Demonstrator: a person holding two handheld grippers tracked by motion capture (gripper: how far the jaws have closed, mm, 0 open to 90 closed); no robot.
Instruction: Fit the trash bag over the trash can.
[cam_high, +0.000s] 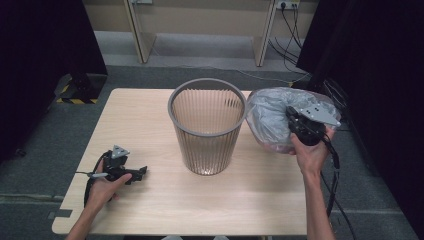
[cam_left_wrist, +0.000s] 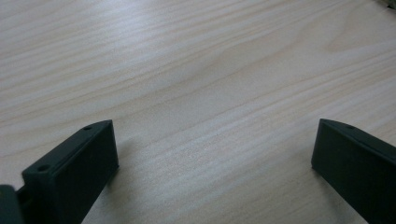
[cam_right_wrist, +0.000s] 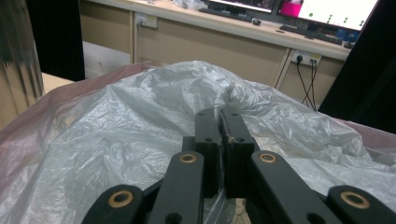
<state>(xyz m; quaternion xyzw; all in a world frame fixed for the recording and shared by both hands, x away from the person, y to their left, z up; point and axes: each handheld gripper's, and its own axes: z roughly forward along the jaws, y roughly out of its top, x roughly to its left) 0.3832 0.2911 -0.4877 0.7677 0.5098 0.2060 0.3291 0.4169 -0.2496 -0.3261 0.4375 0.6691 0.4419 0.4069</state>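
Up at the table's right edge, the right gripper (cam_high: 296, 121) has its jaws pinched together on a fold of the plastic bag (cam_high: 272, 117). In the right gripper view the two black jaws meet w/ the thin film caught between them, near the top of the bag's crumpled hump. The right hand (cam_high: 311, 152) grips the tool from below, forearm coming straight up from the bottom edge, wrist bent so the gripper points away from the person, into the bag. The bag is pale, translucent, puffed up, touching the right side of the grey ribbed bin (cam_high: 207, 125), which stands upright mid-table.

Far left, the left gripper (cam_high: 140, 172) lies low on the wood table (cam_high: 140, 115), jaws wide apart, nothing between them, pointing toward the bin. The left hand (cam_high: 102, 187) rests over it, well apart from bin & bag.
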